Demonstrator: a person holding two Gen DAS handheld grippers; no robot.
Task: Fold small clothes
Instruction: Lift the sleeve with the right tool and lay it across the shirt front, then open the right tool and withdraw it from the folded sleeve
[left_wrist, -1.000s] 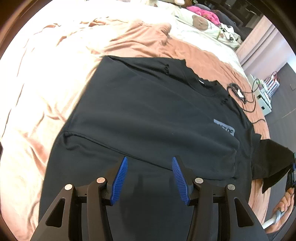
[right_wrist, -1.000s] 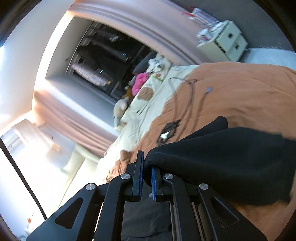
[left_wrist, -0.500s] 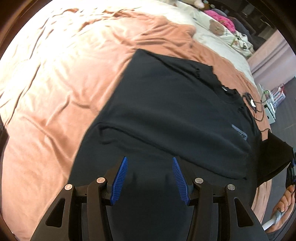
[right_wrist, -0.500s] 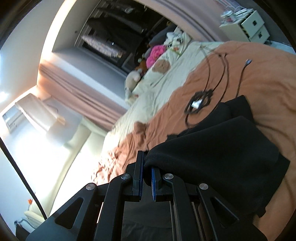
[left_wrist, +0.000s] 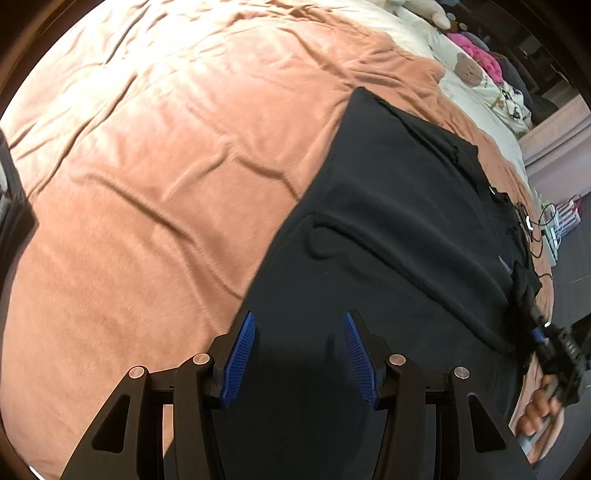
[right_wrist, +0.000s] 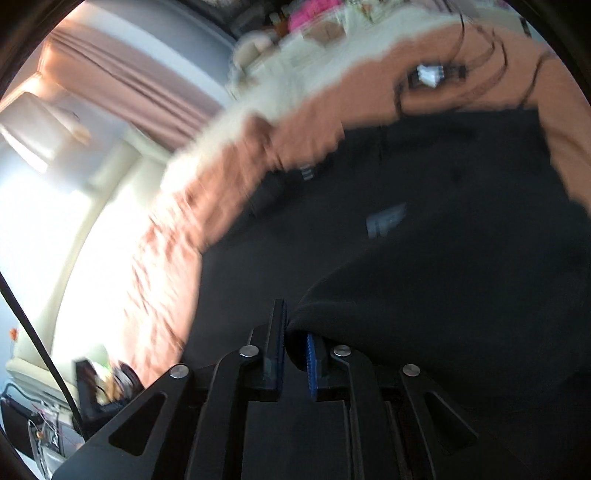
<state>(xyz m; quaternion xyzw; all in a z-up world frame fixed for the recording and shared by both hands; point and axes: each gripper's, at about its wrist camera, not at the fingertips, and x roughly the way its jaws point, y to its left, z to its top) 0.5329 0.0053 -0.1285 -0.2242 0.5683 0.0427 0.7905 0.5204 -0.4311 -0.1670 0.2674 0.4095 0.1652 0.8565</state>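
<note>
Opening, my right gripper (right_wrist: 295, 341) has a fold of the black shirt (left_wrist: 388, 229) between its jaws. My left gripper (left_wrist: 299, 354) hangs parted and empty above the shirt, which lies flat on the orange blanket (left_wrist: 147, 184).

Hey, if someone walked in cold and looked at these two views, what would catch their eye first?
A big black t-shirt spread over a salmon-pink blanket fills the right half of the left wrist view. The left tool hovers open above its lower part with nothing between its blue pads. In the blurred right wrist view, the right tool is opening with a fold of the shirt between its pads.
</note>
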